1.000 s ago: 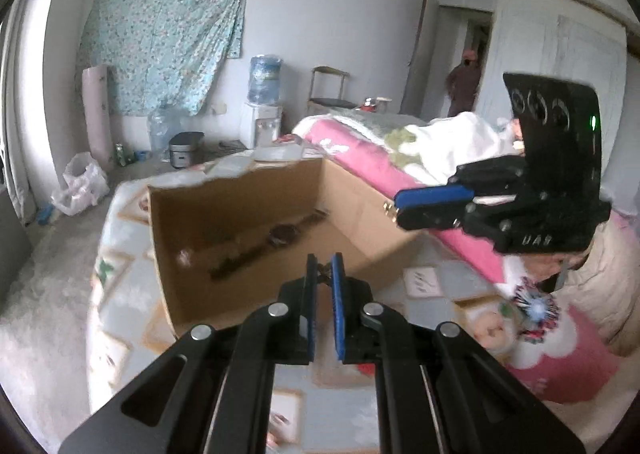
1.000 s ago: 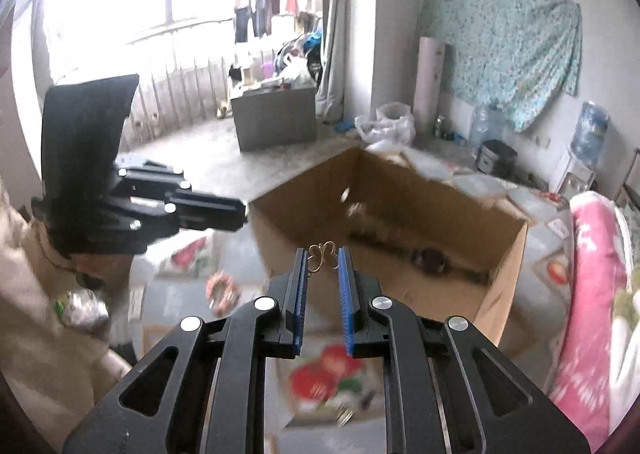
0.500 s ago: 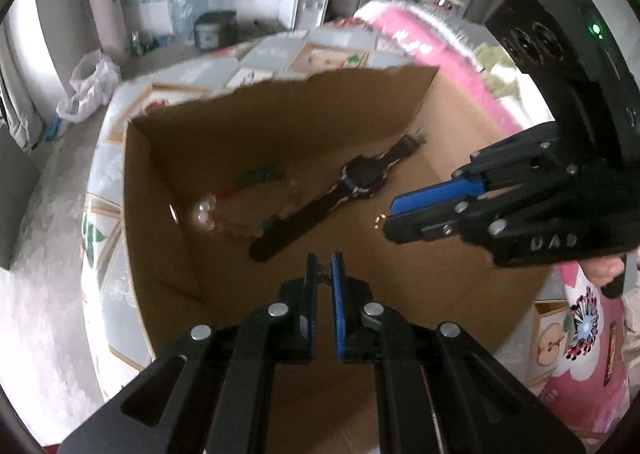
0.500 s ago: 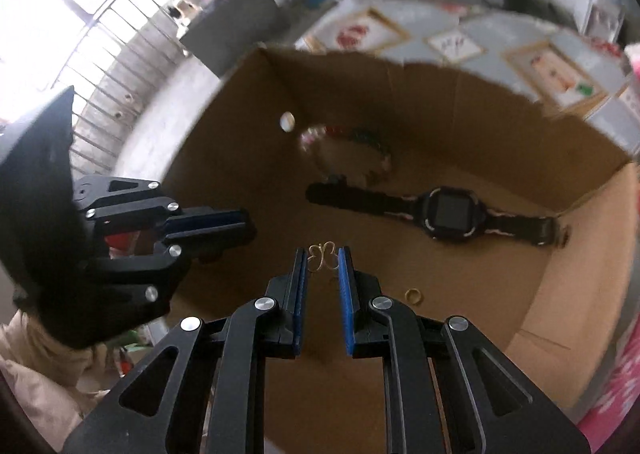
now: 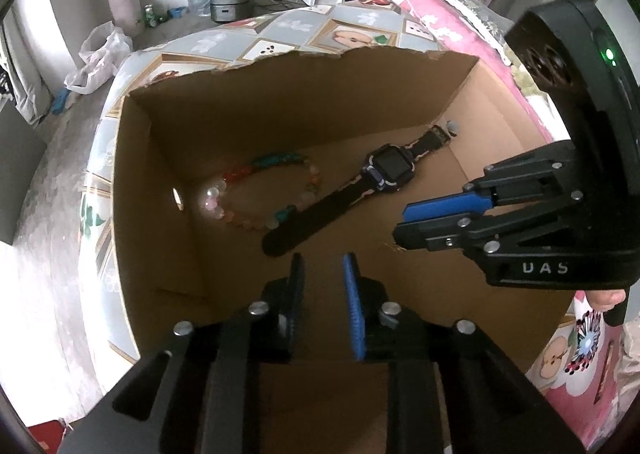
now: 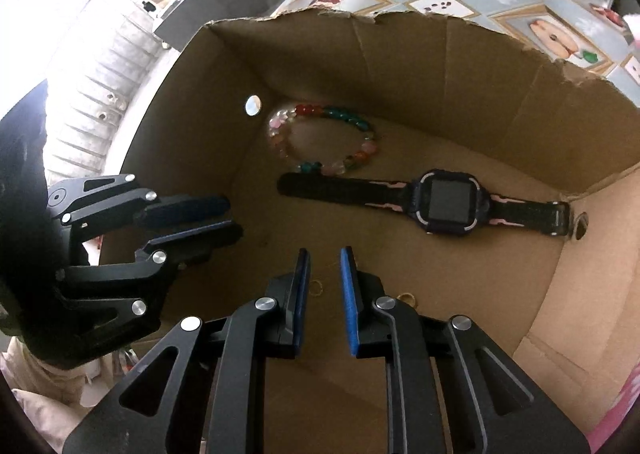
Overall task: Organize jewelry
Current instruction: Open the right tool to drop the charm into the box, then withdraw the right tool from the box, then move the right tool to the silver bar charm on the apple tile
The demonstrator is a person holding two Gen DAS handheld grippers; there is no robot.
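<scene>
Bracelet (image 6: 324,139) and watch (image 6: 444,203) inside the box (image 6: 460,65), bracelet behind the watch strap.

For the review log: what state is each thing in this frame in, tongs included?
left tongs: open, jaws just opened, nothing between them
right tongs: narrow gap, nothing seen between the pads
cardboard box: open-topped, rim torn
watch: flat on the box floor, strap unbuckled, screen dark
bead bracelet: closed loop, on the box floor
gold rings: loose on the box floor
</scene>
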